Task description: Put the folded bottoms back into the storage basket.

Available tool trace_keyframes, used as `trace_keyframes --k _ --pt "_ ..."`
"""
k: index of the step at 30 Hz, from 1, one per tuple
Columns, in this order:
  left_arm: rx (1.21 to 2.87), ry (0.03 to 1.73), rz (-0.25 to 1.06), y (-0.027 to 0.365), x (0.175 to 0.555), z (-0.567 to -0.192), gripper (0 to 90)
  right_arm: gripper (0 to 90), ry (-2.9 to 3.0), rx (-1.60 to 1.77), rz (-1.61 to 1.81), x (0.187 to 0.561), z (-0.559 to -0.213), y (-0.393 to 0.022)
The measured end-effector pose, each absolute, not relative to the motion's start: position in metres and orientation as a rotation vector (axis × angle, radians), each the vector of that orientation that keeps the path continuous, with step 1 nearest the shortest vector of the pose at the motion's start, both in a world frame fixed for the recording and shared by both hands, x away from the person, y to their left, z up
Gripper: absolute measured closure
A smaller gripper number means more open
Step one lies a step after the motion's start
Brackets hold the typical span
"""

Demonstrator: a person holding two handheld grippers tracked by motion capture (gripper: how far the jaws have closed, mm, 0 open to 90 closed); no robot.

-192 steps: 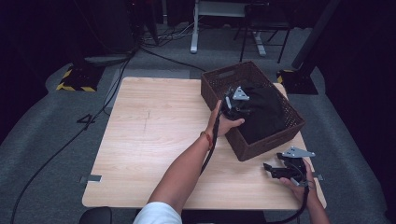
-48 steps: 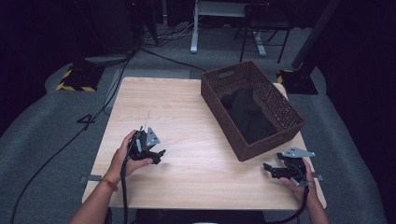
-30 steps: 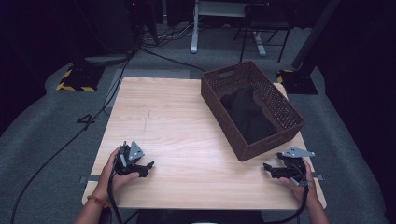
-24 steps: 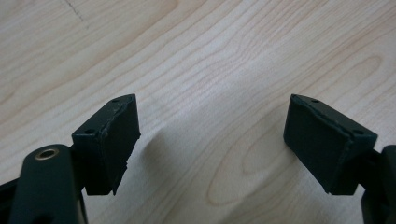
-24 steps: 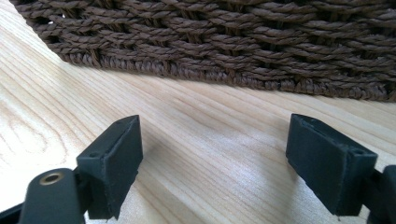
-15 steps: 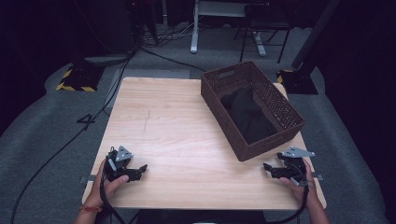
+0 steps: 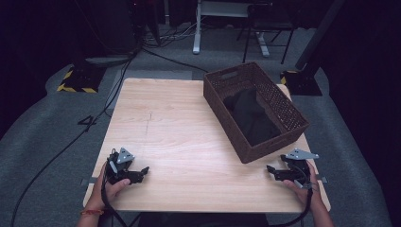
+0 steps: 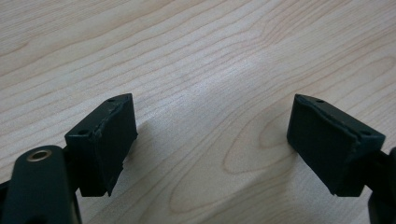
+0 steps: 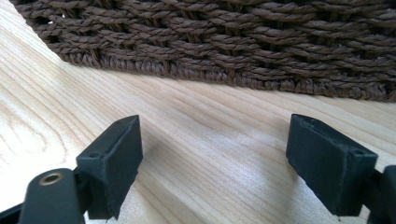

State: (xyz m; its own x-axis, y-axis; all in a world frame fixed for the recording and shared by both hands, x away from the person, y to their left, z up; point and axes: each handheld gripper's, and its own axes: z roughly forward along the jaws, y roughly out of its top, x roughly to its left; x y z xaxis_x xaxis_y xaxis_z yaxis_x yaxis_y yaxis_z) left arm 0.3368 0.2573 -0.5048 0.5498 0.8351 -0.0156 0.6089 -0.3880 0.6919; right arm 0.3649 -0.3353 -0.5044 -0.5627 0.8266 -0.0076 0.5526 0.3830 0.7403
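A brown woven basket (image 7: 246, 150) stands at the right of the wooden table (image 7: 184, 123), with something dark (image 7: 250, 116) lying in it that I cannot make out. My left gripper (image 7: 142, 172) rests low near the table's front left corner. Its jaws stand wide apart (image 8: 212, 135) over bare wood, with nothing between them. My right gripper (image 7: 270, 171) sits near the front right corner, just in front of the basket. It is open too (image 9: 215, 149) and empty, and the basket's wall (image 9: 233, 42) is close ahead of it.
Behind the table the grey floor carries cables (image 7: 118, 80), a yellow-and-black striped plate (image 7: 78, 80), a white desk leg (image 7: 196, 33) and a black stand (image 7: 302, 78). The table's left and middle are bare wood.
My left gripper has come out of the basket, crossed the table and drawn back to the front left corner. The right gripper has stayed where it was.
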Motion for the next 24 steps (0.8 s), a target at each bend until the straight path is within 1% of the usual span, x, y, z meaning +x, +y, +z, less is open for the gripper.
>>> trace_keyframes --k 24 --pt "2.133 1.159 0.448 0.2568 0.3380 -0.5046 15.7 18.9 2.285 1.179 1.007 0.3650 -0.5044 -0.3351"
